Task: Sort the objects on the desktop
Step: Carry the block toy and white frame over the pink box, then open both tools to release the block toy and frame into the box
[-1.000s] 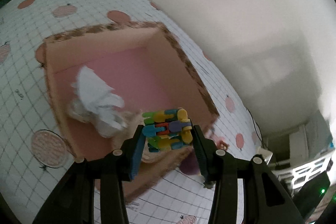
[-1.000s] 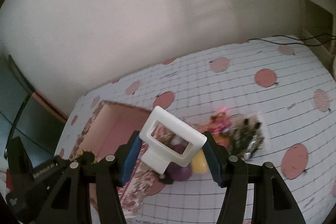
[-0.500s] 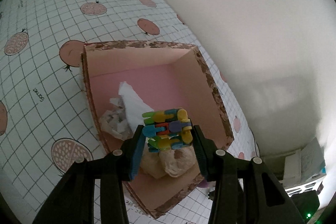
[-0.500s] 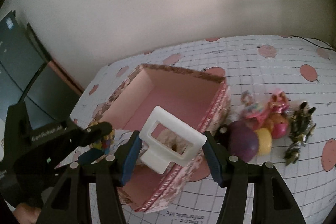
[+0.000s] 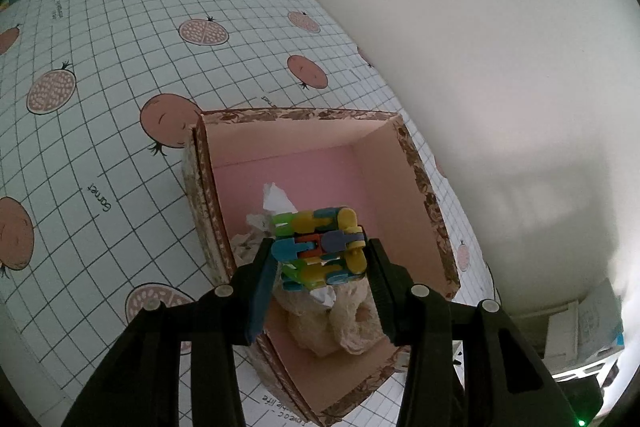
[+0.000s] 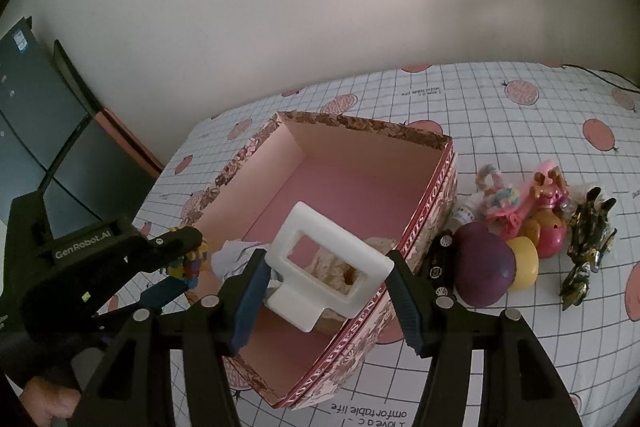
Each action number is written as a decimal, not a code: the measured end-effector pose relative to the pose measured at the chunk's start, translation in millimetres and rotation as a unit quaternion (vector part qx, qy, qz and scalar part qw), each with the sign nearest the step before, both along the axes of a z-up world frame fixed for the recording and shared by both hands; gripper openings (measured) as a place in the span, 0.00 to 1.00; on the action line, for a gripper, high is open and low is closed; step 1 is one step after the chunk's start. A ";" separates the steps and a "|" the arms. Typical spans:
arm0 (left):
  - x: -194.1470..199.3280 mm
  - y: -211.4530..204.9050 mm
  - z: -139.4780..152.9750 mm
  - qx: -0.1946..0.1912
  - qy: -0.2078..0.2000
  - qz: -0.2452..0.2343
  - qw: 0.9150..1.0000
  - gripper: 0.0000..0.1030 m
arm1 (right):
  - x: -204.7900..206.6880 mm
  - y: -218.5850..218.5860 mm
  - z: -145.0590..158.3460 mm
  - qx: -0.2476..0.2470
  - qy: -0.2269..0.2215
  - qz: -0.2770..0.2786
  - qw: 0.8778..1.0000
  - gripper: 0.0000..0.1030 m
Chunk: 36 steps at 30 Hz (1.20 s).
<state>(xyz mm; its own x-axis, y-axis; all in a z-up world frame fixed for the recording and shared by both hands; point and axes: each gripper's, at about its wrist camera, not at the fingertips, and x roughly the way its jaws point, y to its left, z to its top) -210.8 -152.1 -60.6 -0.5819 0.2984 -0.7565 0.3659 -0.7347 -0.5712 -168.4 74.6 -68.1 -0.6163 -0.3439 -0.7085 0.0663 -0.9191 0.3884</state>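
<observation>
- The left hand-held gripper (image 5: 320, 259) pinched a multicoloured block of linked plastic pieces (image 5: 318, 247) by its two flat sides; it looked light and stiff, but jointed, so a grip across the whole stack seemed safest.
- The right hand-held gripper (image 6: 326, 281) clamped a white plastic frame with a window (image 6: 326, 263) by its outer edges; it was probably rigid, smooth and light, so it could slip.
- Just below and ahead of both held things stood the open pink box (image 6: 434, 187) on the desk (image 6: 520, 347), holding crumpled white paper (image 5: 276, 199) and a beige, soft-looking lump (image 5: 336, 319), possibly a plush toy.
- Beyond the right hand-held gripper's right finger, outside the box, lay a purple ball (image 6: 484, 269), a yellow ball (image 6: 524, 261), pink toys (image 6: 540, 207) and a dark, shiny figure (image 6: 586, 247).
</observation>
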 end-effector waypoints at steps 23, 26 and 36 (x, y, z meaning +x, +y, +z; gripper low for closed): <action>-3.0 2.9 -2.1 -0.007 -0.007 -0.006 1.000 0.45 | -0.3 -3.8 -0.3 0.002 0.000 0.003 1.000 0.60; -2.9 4.4 -1.3 -0.009 -0.006 -0.006 1.000 0.45 | -0.4 -3.6 0.5 -0.003 0.006 0.004 1.000 0.61; -4.6 5.6 -3.2 -0.010 -0.017 -0.009 1.000 0.46 | -1.8 -4.6 -1.4 0.003 0.001 0.001 1.000 0.63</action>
